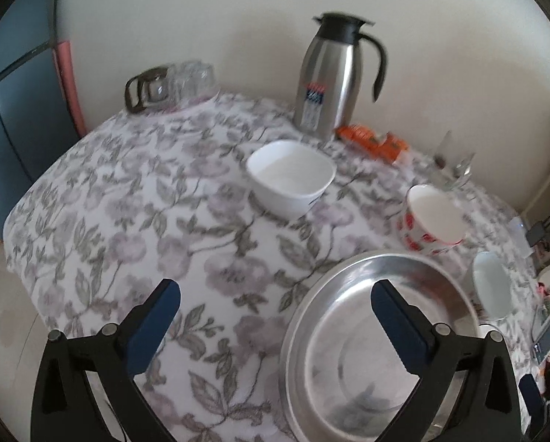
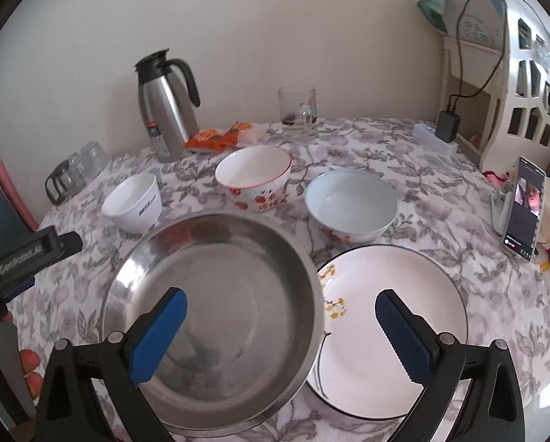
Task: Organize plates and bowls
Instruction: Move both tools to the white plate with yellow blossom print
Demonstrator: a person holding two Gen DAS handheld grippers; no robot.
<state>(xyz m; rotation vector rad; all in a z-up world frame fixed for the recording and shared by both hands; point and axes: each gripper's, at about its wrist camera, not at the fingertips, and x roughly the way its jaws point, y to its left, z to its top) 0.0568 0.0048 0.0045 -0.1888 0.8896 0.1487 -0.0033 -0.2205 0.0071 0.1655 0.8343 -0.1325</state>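
Both hand-held grippers, left (image 1: 275, 313) and right (image 2: 280, 316), are released, blue ribbed pads spread wide. On the floral-cloth worktop (image 2: 441, 191), a round stainless steel pan (image 2: 216, 316) overlaps a glossy white plate (image 2: 393, 331) at its 3 o'clock. Three ceramic bowls stand at 12 o'clock: squarish white (image 2: 133, 200), strawberry-printed (image 2: 254, 176), pale blue (image 2: 350, 208).

Left gripper (image 1: 275, 316) and right gripper (image 2: 280, 326) hover, fingers spread wide.
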